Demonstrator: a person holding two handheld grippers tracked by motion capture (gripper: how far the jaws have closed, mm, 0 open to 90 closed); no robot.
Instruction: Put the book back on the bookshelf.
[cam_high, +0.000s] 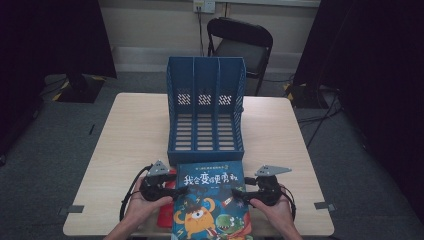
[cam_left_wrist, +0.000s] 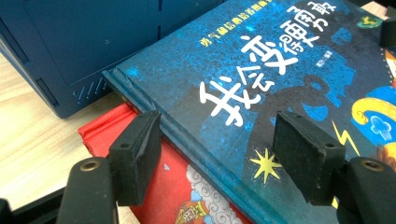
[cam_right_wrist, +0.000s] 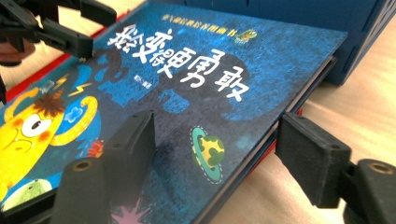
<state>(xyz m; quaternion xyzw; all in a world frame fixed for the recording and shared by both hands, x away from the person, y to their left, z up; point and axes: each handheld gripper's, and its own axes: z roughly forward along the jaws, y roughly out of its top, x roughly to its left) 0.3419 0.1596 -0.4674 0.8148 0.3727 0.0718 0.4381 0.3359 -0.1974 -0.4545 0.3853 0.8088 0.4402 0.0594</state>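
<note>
Blue book (cam_high: 210, 200) covers red book (cam_high: 166, 216), abutting file rack (cam_high: 205, 107).

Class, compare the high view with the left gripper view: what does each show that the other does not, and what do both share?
High view alone: the black chair, the whole table and both hands. Left gripper view alone: a cloud drawing on the red book under the blue book. Both: blue book, red book, blue file rack, left gripper open at the blue book's edge.

Your forearms come in low and angle inward, your left hand (cam_high: 141, 199) holding the left gripper (cam_high: 176, 192) with its jaws spread wide and pointing right, your right hand (cam_high: 272, 202) holding the right gripper (cam_high: 239, 194) likewise spread, pointing left toward it.
</note>
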